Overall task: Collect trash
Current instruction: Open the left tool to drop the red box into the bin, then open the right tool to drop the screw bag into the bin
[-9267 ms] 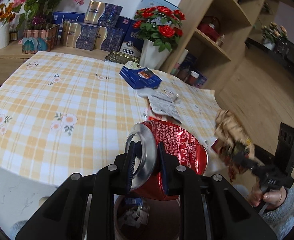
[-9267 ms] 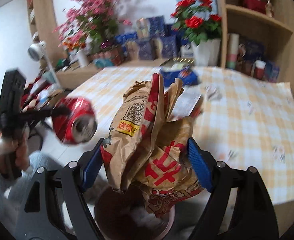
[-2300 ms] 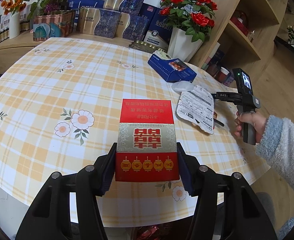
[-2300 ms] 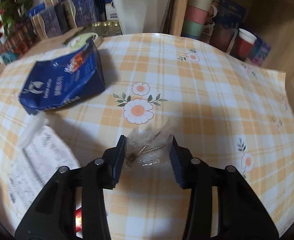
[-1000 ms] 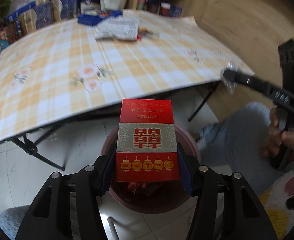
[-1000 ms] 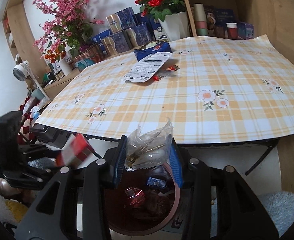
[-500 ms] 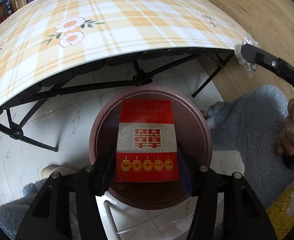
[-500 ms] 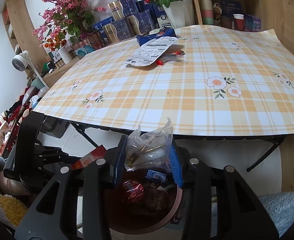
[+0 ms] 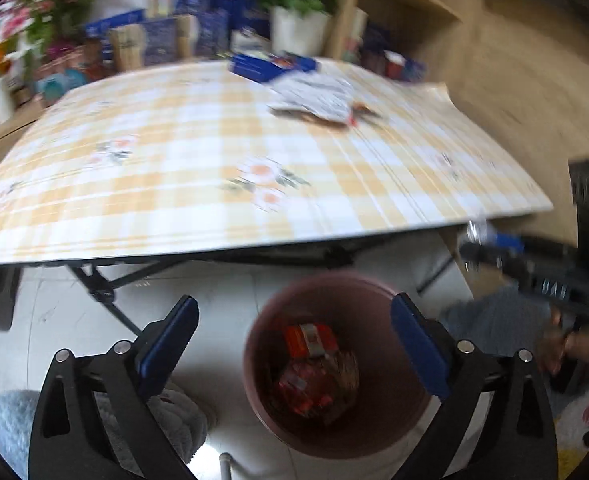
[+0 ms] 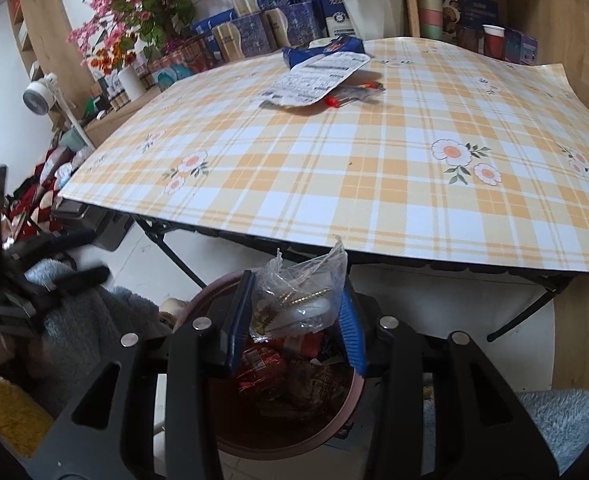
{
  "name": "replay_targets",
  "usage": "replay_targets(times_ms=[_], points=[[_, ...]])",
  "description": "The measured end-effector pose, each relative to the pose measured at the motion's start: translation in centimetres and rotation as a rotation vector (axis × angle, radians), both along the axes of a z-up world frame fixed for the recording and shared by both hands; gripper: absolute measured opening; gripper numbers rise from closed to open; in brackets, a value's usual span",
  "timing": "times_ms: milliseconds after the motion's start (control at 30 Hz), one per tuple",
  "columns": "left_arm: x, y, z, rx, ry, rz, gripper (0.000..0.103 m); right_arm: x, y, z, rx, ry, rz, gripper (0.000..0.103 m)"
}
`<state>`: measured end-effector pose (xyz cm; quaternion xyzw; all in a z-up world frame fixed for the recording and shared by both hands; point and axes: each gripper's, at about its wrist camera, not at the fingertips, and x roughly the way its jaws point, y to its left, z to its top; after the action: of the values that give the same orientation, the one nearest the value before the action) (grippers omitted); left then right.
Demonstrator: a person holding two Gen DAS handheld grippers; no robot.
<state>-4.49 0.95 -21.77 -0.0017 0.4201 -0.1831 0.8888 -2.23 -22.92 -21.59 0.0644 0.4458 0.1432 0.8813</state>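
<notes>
A brown round trash bin (image 9: 374, 292) stands on the floor under the table's near edge. The red box (image 9: 310, 340) lies inside it on other red trash. My left gripper (image 9: 292, 344) is open and empty above the bin. My right gripper (image 10: 296, 320) is shut on a clear plastic bag (image 10: 300, 300) and holds it over the bin (image 10: 346, 412). It also shows at the right of the left wrist view (image 9: 490, 248). On the table lie a white printed wrapper (image 10: 314, 78), a small red wrapper (image 10: 358, 94) and a blue packet (image 10: 322, 50).
The table with the yellow checked cloth (image 10: 334, 168) overhangs the bin on black folding legs (image 10: 174, 256). Boxes, flower pots and a wooden shelf stand behind the table. A grey fleece sleeve (image 10: 78, 320) is at the left.
My left gripper has opened and dropped the red box into the bin, then tilted up toward the table. My right gripper still holds the plastic bag over the bin.
</notes>
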Motion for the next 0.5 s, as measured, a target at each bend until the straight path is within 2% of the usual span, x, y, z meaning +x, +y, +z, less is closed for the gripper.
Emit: replay_targets(times_ms=[233,500], points=[[0.7,2.7,0.6,-0.06,-0.017,0.139,0.097,0.0,1.6,-0.4,-0.053,0.015,0.057,0.042],[0.2,2.8,0.8,-0.08,-0.025,0.111,0.097,-0.2,2.8,-0.7,-0.092,0.024,0.104,0.043]])
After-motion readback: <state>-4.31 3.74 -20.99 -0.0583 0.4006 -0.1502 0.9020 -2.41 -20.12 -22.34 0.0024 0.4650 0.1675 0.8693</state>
